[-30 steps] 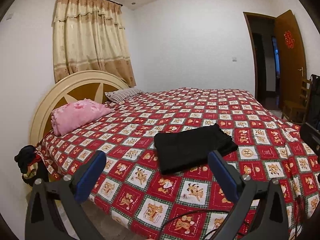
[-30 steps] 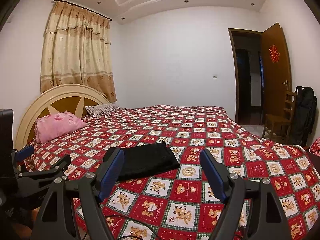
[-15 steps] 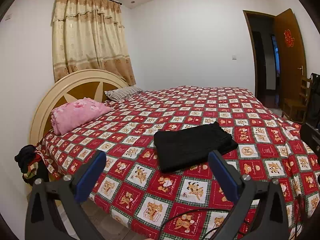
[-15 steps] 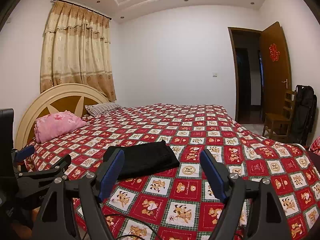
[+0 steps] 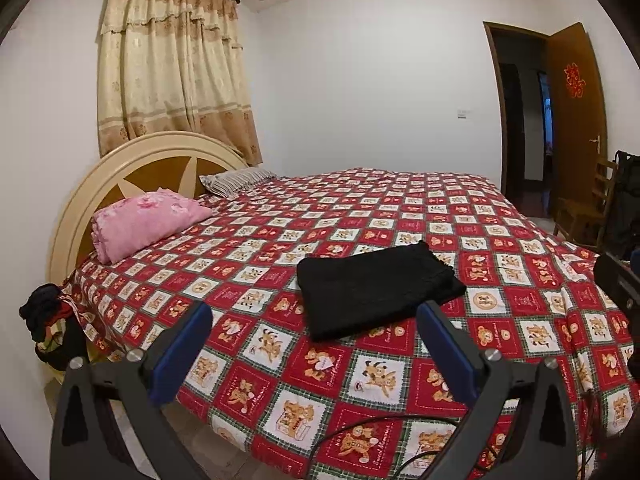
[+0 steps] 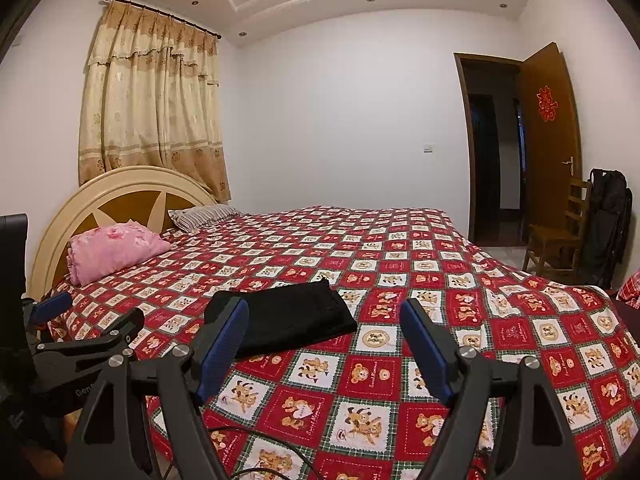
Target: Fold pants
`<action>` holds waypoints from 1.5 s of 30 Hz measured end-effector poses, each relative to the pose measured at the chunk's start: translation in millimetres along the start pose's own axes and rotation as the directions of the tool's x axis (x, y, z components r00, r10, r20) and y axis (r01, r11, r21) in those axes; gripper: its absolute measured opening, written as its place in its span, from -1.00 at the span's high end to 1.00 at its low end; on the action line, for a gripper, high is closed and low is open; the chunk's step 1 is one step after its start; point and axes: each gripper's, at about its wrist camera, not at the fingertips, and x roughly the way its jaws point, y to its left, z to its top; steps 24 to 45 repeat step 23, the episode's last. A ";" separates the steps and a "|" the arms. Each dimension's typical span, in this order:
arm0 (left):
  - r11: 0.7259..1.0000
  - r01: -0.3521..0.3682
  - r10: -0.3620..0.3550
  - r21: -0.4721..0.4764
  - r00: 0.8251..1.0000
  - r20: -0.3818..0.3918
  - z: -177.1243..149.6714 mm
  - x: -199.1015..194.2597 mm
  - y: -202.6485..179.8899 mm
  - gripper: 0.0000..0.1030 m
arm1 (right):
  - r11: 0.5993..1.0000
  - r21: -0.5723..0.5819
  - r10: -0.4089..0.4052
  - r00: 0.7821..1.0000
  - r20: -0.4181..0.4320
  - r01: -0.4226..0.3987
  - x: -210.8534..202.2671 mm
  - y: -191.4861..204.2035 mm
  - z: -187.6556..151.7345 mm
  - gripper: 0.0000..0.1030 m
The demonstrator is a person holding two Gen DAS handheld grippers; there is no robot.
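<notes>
The black pants lie folded in a flat rectangle on the red patterned bedspread, near the bed's front edge; they also show in the right wrist view. My left gripper is open and empty, held back off the bed edge, in front of the pants. My right gripper is open and empty, also back from the bed, with the pants ahead and a little left. The left gripper shows at the left edge of the right wrist view.
A pink pillow and a striped pillow lie by the headboard. A pile of clothes hangs at the bed's left corner. A wooden chair, black bag and open door are at right. Black cables trail below.
Both grippers have tilted or drawn back slightly, so the bed and pants sit a touch higher in view. The pants have not moved.
</notes>
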 end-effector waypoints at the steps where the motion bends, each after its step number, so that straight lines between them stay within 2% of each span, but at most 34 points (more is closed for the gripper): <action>1: 1.000 0.002 -0.002 0.000 1.000 0.001 0.1 0.1 0.0 -1.00 | 1.000 -0.001 -0.003 1.000 0.001 0.003 -0.4 0.0 -0.5 -0.53; 7: 1.000 0.025 -0.025 -0.012 1.000 -0.014 0.1 4.3 0.2 -1.00 | 1.000 -0.011 -0.011 1.000 0.005 0.011 -0.9 3.0 -1.0 -0.53; 13: 0.995 0.089 -0.090 -0.036 0.995 -0.048 -1.0 10.6 3.5 -1.00 | 1.000 -0.016 -0.011 1.000 0.006 0.011 -0.3 5.7 -0.8 -0.53; 18: 0.998 0.061 -0.061 -0.007 0.998 -0.032 -0.8 7.7 -0.4 -1.00 | 1.000 -0.010 -0.011 1.000 0.000 0.011 0.6 6.7 -1.2 -0.53; 23: 0.998 0.067 -0.067 -0.012 0.996 -0.052 0.2 11.4 0.2 -1.00 | 1.000 -0.008 -0.012 1.000 -0.002 0.012 1.8 7.6 -1.1 -0.53; 45: 0.998 0.067 -0.067 -0.012 0.996 -0.052 0.2 11.4 0.2 -1.00 | 1.000 -0.008 -0.012 1.000 -0.002 0.012 1.8 7.6 -1.1 -0.53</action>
